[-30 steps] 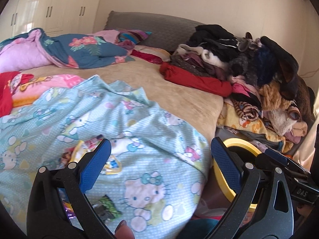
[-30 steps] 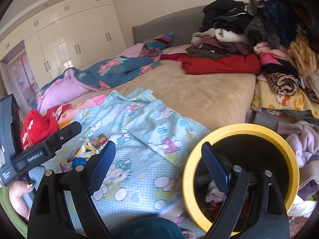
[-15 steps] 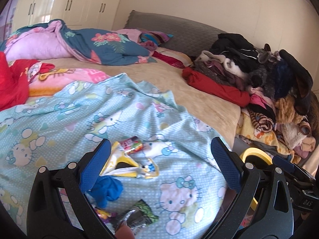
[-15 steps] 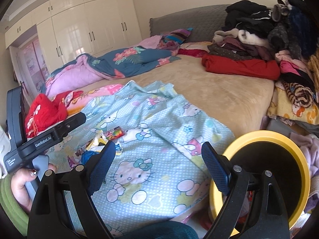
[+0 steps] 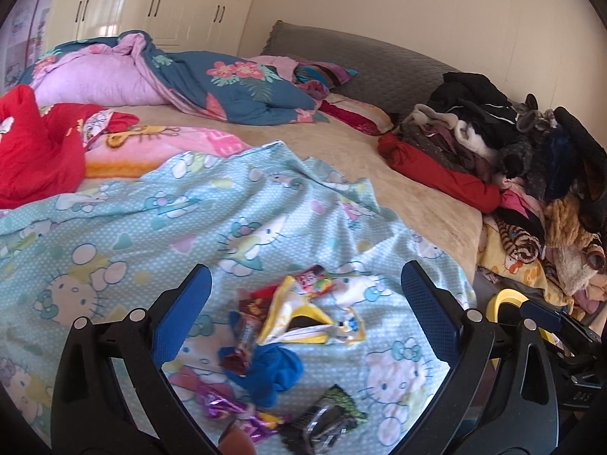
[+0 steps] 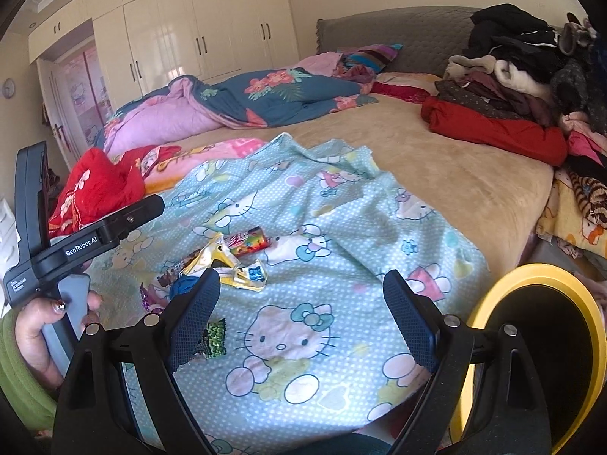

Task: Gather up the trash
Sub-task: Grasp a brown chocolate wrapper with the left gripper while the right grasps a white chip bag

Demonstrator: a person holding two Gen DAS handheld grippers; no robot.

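Several wrappers lie on a light blue cartoon-cat sheet (image 5: pixel 125 227) at the bed's near edge: a yellow-and-white packet (image 5: pixel 303 318), a red candy wrapper (image 5: pixel 315 278), a blue crumpled piece (image 5: pixel 273 371), a purple foil (image 5: pixel 227 409) and a green-black wrapper (image 5: pixel 326 417). My left gripper (image 5: pixel 305 303) hangs open just above them, nothing between its blue pads. The right gripper (image 6: pixel 301 316) is open too, over bare sheet right of the packet (image 6: pixel 227 269) and the green-black wrapper (image 6: pixel 212 339). A yellow-rimmed black bin (image 6: pixel 531 341) stands beside the bed at lower right.
A heap of clothes (image 5: pixel 512 151) fills the bed's right side and spills over its edge. A pink and blue floral quilt (image 5: pixel 170 79), a red garment (image 5: pixel 34 144) and a grey headboard (image 5: pixel 371 64) lie farther back. A hand (image 6: pixel 41 337) in a green sleeve holds the left gripper's handle.
Both views have swung left across the bed. The wrappers have come into the gap of the left gripper, and the bin has slid to the right edge. Neither gripper's jaws have changed.
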